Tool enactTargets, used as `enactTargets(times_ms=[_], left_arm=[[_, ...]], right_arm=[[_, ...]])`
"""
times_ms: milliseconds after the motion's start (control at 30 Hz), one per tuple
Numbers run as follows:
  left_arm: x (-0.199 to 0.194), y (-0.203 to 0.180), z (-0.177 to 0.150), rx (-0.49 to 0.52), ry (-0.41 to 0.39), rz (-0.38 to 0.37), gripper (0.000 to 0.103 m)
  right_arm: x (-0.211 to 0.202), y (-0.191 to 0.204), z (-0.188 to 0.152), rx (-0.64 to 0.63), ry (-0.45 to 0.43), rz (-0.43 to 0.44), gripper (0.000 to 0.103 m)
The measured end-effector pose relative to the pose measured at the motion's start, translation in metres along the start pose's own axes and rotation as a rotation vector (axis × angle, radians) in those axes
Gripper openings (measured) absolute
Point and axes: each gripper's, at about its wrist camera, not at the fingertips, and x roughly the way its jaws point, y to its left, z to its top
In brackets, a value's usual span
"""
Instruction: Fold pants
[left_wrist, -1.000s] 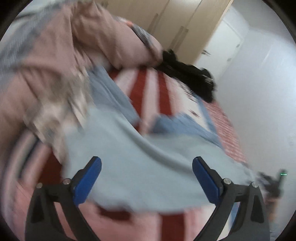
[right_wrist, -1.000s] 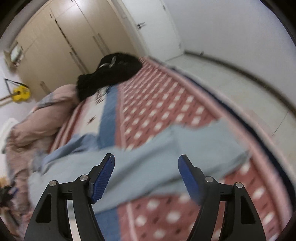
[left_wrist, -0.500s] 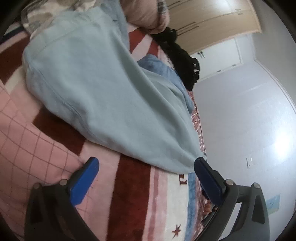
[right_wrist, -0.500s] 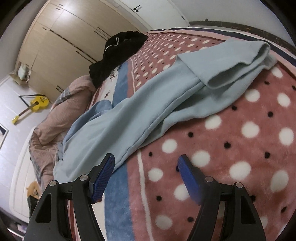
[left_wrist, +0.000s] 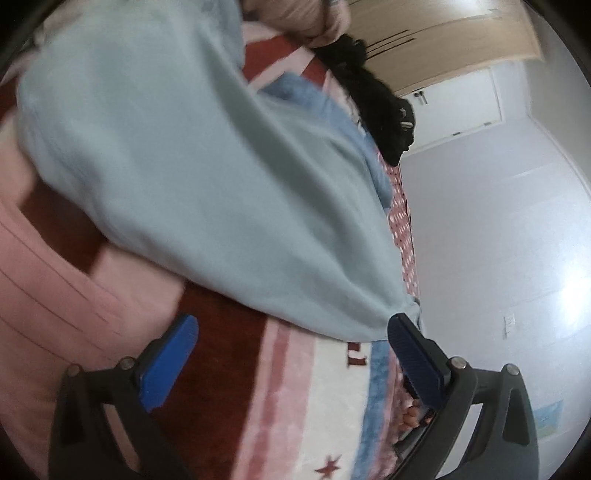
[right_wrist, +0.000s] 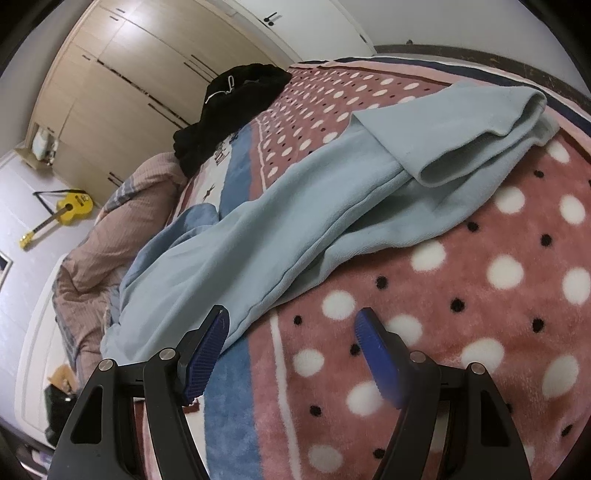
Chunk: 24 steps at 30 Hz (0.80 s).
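Starting the fold: pants (right_wrist: 258, 236) lay lengthwise on the bed blanket (right_wrist: 480, 332), legs stacked, one cuff flipped back.

I held both grippers released and empty: the left gripper (left_wrist: 291, 332) at the pants' near edge, the right gripper (right_wrist: 291, 328) just beside the leg seam. I judged no proper fold was made; nearly everything remained.

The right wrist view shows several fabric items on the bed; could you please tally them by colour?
Light blue: 1, the pants
Black: 1, the clothing heap
Dusty pink: 1, the bunched quilt
Multicoloured, red, pink, blue with white dots: 1, the blanket beneath them
Total: 4
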Motion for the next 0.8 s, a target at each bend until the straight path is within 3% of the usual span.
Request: enactTargets(times_ms=[33,133,400,433,500,533,600,733,800], left_arm=[[0.010,0.004,-0.001,-0.045,0.026,-0.014,0.101],[0.034,0.009,-0.001,-0.070,0.041,0.074,0.101],[0.040,0.006,0.024,-0.076,-0.120,0.098,0.099],[0.041,0.005,0.028,-0.068,-0.141,0.103,0.095],[0.041,0.004,0.034,-0.055,-0.164,0.131,0.069],[0.043,0.004,0.036,-0.053,-0.168,0.136,0.062],[0.042,0.007,0.043,-0.065,-0.177,0.130,0.038],[0.032,0.013,0.055,-0.055,-0.206,0.114,0.024],[0.028,0.011,0.055,-0.024,-0.222,0.114,0.017]], right_arm=[[-0.001,0.000,0.002,0.009,0.003,0.002,0.068],[-0.004,-0.003,0.005,0.014,0.002,-0.002,0.068],[-0.001,-0.010,0.009,0.049,-0.002,0.021,0.069],[0.001,-0.010,0.011,0.059,-0.009,0.026,0.070],[0.005,-0.009,0.013,0.068,-0.020,0.031,0.070],[0.008,-0.009,0.015,0.075,-0.029,0.039,0.070],[0.017,-0.005,0.020,0.088,-0.037,0.043,0.070],[0.034,0.003,0.032,0.114,-0.090,-0.008,0.068],[0.040,0.006,0.039,0.133,-0.136,-0.066,0.061]])
